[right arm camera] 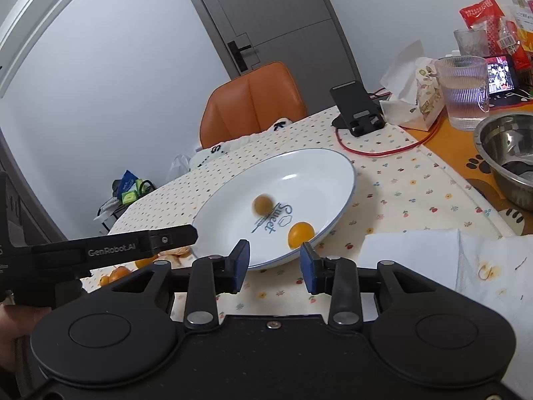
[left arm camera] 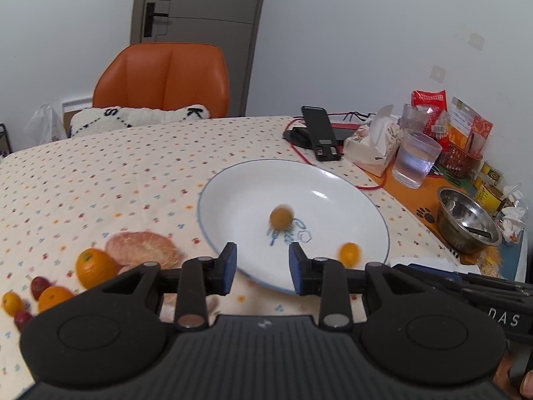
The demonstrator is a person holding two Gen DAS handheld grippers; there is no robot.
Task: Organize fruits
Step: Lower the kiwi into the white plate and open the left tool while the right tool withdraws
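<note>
A white plate (left arm camera: 333,193) (right arm camera: 316,166) with a blue rim lies on the flowered cloth. Inside it are two small orange fruits: one blurred near the middle (left arm camera: 281,217) (right arm camera: 262,204), one near the front rim (left arm camera: 349,254) (right arm camera: 300,233). My left gripper (left arm camera: 263,261) is open with nothing between its blue pads, just at the plate's near edge. My right gripper (right arm camera: 274,260) is open too, at the plate's front rim. Left of the plate lie a peeled pomelo piece (left arm camera: 141,248), an orange (left arm camera: 95,266), smaller oranges (left arm camera: 53,297) and red fruits (left arm camera: 40,285).
At the right stand a ribbed glass of water (left arm camera: 416,160) (right arm camera: 463,90), a steel bowl (left arm camera: 466,223) (right arm camera: 509,156), a tissue box (left arm camera: 373,143), a phone stand (left arm camera: 321,133) with a red cable, and snack packets. An orange chair (left arm camera: 166,76) is behind the table. White paper (right arm camera: 433,256) lies front right.
</note>
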